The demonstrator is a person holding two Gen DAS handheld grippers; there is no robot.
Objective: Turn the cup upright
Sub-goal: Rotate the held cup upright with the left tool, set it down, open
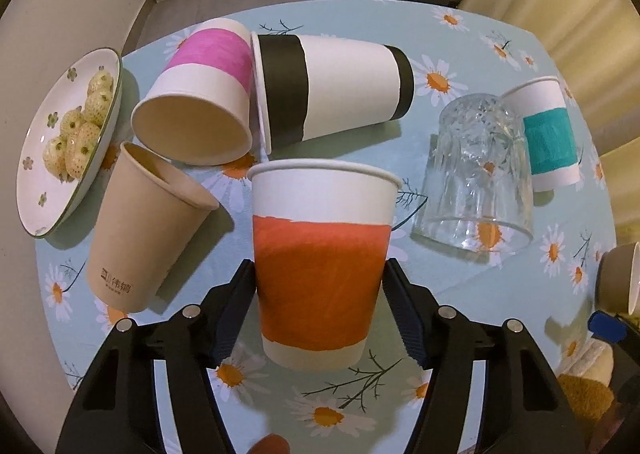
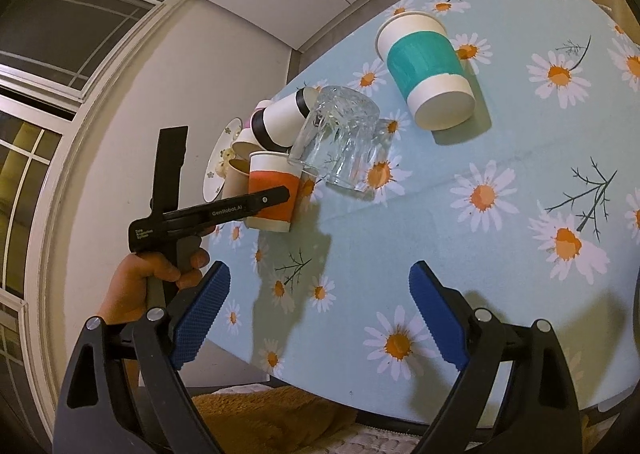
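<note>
- Standing mouth-up on the daisy-print tablecloth (image 1: 460,286), the orange-banded white paper cup (image 1: 320,274) sits between the left gripper (image 1: 320,290) fingers, which touch its sides.
- Releasing seems next: spread those fingers, back away without tipping it.
- Right gripper (image 2: 318,310) hovers agape, holding nothing.

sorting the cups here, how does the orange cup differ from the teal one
The orange cup stands mouth up between the left gripper's fingers; the teal cup stands mouth down, untouched. The band is orange on one, teal on the other. Both are white paper cups on the daisy tablecloth.
</note>
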